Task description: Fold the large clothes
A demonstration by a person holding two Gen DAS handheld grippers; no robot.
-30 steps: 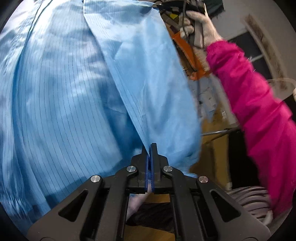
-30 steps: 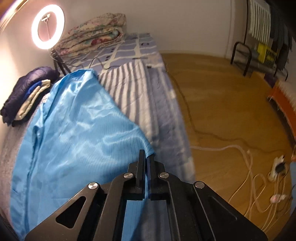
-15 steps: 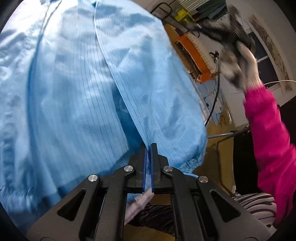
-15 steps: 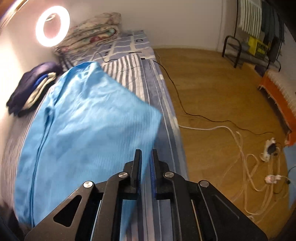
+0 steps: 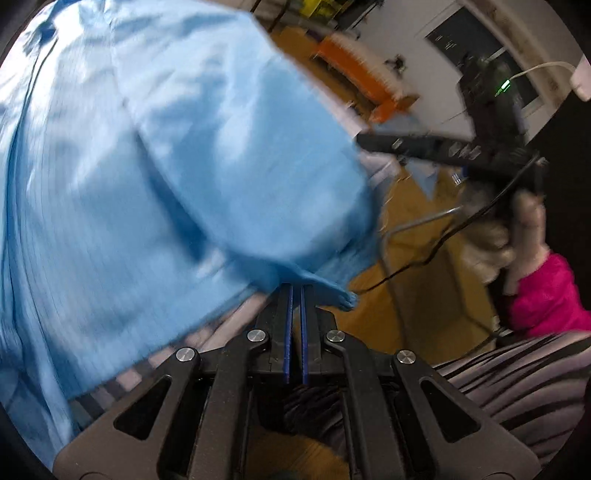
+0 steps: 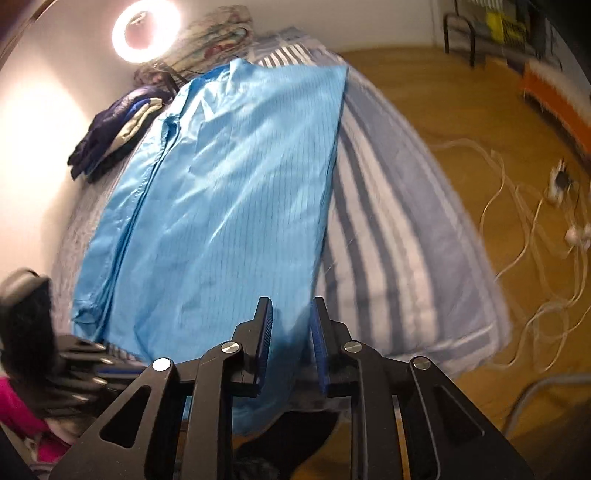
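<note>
lying folded on the striped bed (image 6: 399,236), the blue garment (image 6: 229,192) bore no readable writing; the left gripper (image 5: 295,291) stood narrow at its hem, the right gripper (image 6: 290,317) wide over it.

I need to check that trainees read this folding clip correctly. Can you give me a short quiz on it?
1. True or false: the right tongs are clamped shut.
2. The light blue pinstriped garment lies spread on: A) a blue-and-white striped bed sheet; B) a wooden table; C) a grey carpet.
3. What lights the wall beyond the bed?

Key: 1. False, its jaws stand open. 2. A. 3. The glowing white ring light.
</note>
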